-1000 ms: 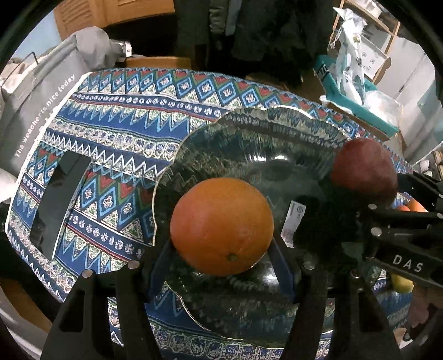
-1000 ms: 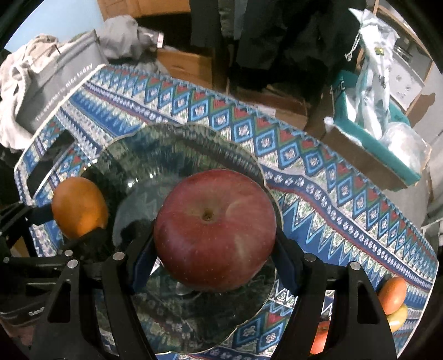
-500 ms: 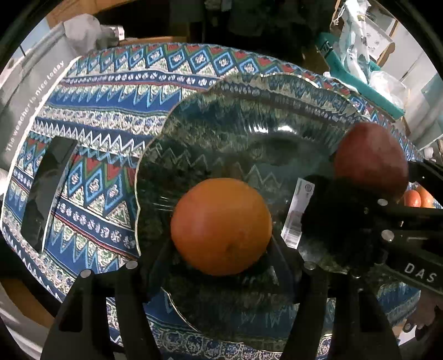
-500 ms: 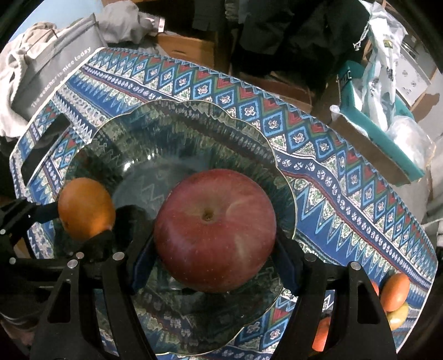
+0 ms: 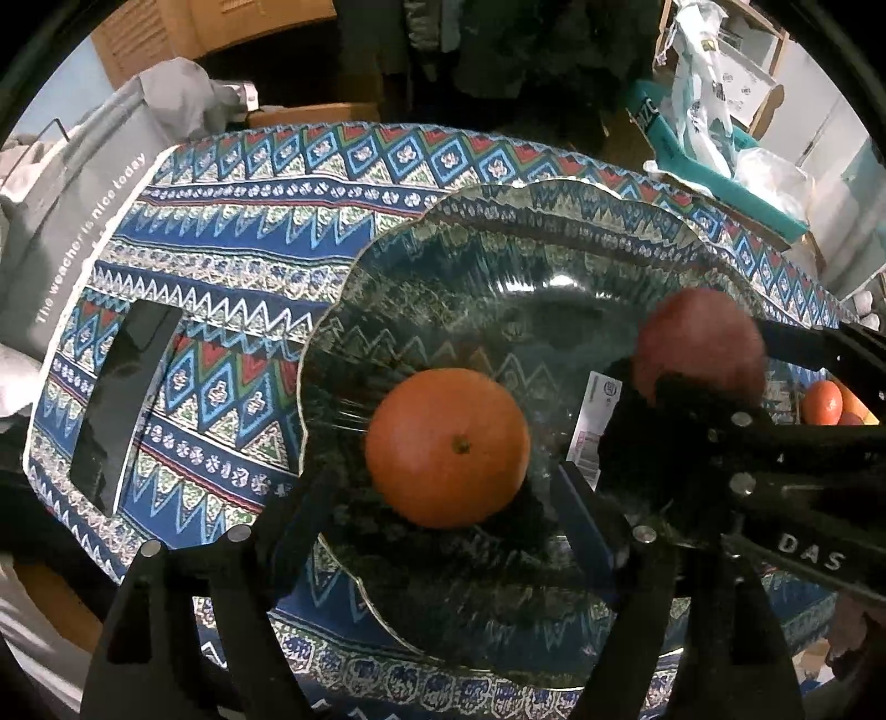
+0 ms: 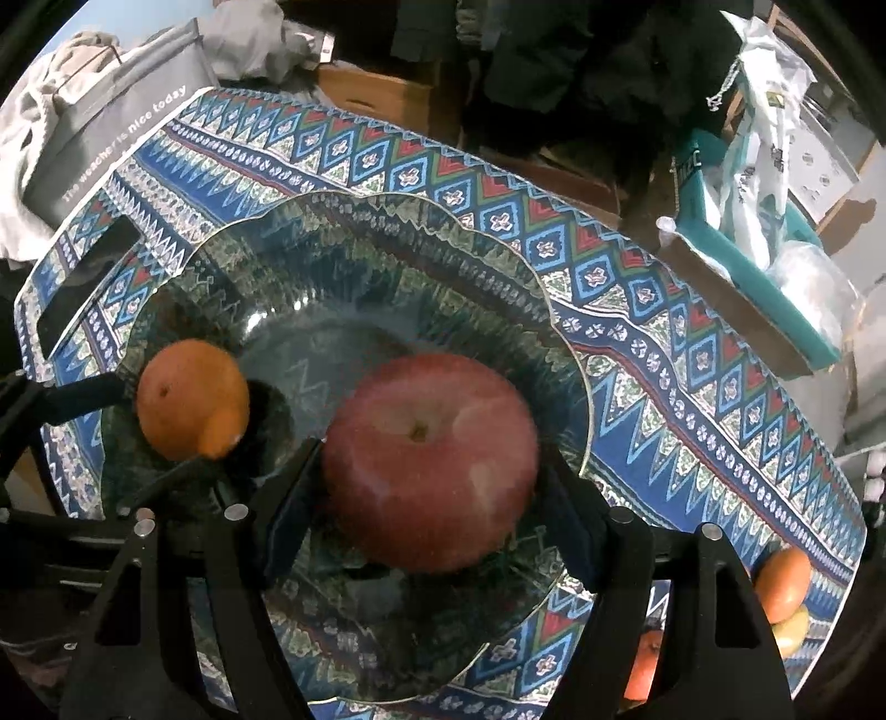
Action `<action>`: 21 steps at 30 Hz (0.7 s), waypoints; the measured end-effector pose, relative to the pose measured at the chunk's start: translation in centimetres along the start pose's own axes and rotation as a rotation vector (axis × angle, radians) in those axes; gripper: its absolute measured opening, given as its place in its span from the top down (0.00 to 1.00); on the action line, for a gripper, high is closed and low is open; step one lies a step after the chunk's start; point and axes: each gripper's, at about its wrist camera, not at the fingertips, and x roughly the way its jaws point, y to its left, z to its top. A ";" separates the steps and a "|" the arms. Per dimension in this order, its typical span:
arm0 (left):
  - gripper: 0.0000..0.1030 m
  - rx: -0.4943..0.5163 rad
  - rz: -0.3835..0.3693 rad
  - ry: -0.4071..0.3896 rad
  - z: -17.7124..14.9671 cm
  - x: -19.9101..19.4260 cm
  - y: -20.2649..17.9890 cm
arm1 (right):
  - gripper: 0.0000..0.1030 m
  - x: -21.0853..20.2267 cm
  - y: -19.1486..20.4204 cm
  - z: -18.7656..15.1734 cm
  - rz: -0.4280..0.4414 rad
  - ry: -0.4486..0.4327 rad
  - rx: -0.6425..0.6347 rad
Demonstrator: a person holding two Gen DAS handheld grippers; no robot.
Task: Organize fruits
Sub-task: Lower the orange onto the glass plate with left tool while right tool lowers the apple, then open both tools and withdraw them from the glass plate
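Black fingers of the left gripper [image 5: 443,520] have just been spreading, freeing the orange [image 5: 447,446] onto the glass plate [image 5: 498,232]. Beside it, the right gripper [image 6: 429,515] clasps the red apple [image 6: 431,462] low over the plate. More fruit [image 6: 782,587] waits at the tablecloth's [image 6: 692,354] right edge.

A cluttered home room: a patterned tablecloth [image 5: 232,277] covers the table, dark clothes [image 6: 581,61] hang behind, wooden drawers [image 5: 155,33] beside.
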 end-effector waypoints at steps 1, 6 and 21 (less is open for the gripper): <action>0.17 -0.003 0.004 -0.002 0.1 -0.2 0.2 | 0.26 -0.4 0.0 0.0 0.010 -0.016 0.001; 0.14 -0.020 0.009 -0.044 0.2 -1.6 0.6 | 0.24 -2.8 0.2 0.7 -0.011 -0.094 0.004; 0.01 0.050 0.054 -0.242 0.7 -7.9 -1.8 | 0.19 -10.7 -3.1 -0.1 -0.075 -0.275 0.111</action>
